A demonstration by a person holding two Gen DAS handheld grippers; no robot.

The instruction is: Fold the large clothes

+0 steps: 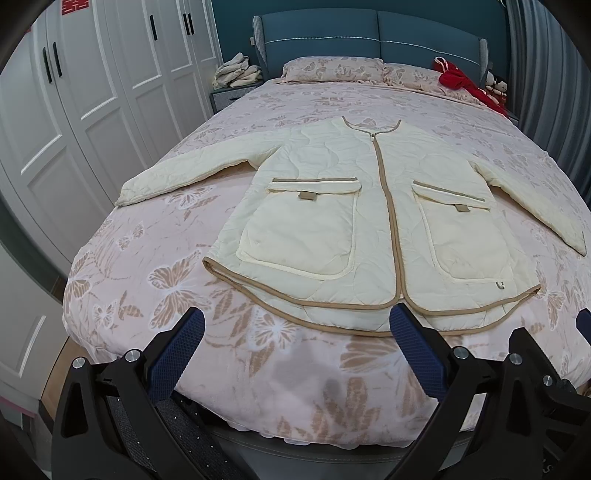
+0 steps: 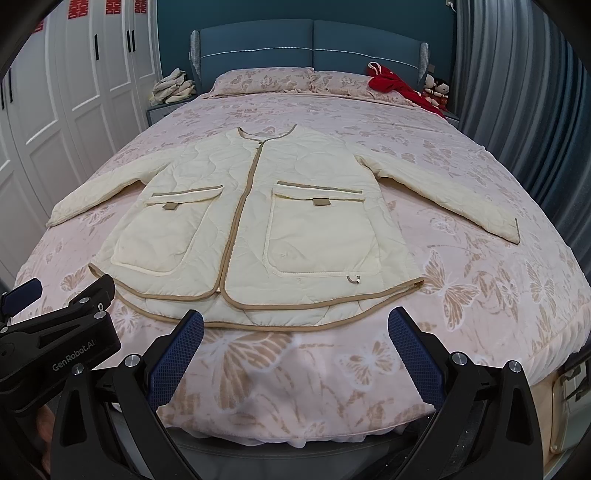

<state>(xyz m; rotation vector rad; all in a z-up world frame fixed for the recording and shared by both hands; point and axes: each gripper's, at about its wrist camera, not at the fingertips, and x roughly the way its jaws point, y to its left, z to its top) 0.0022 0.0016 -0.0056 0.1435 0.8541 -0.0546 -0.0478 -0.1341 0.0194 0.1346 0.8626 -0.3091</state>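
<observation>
A cream quilted jacket [image 1: 332, 206] with tan trim lies flat and face up on the bed, zipped, both sleeves spread out to the sides; it also shows in the right wrist view [image 2: 251, 221]. My left gripper [image 1: 297, 328] is open and empty, hovering above the foot of the bed just short of the jacket's hem. My right gripper [image 2: 295, 328] is open and empty at the hem too. The left gripper's body [image 2: 55, 332] shows at the left of the right wrist view.
The bed has a pink butterfly-print cover [image 1: 166, 288], pillows [image 1: 332, 68] and a blue headboard [image 1: 369, 33]. A red garment [image 1: 465, 83] and dolls lie at the far right. Folded cloths sit on a nightstand [image 1: 236, 74]. White wardrobes [image 1: 74, 110] stand left, curtains right.
</observation>
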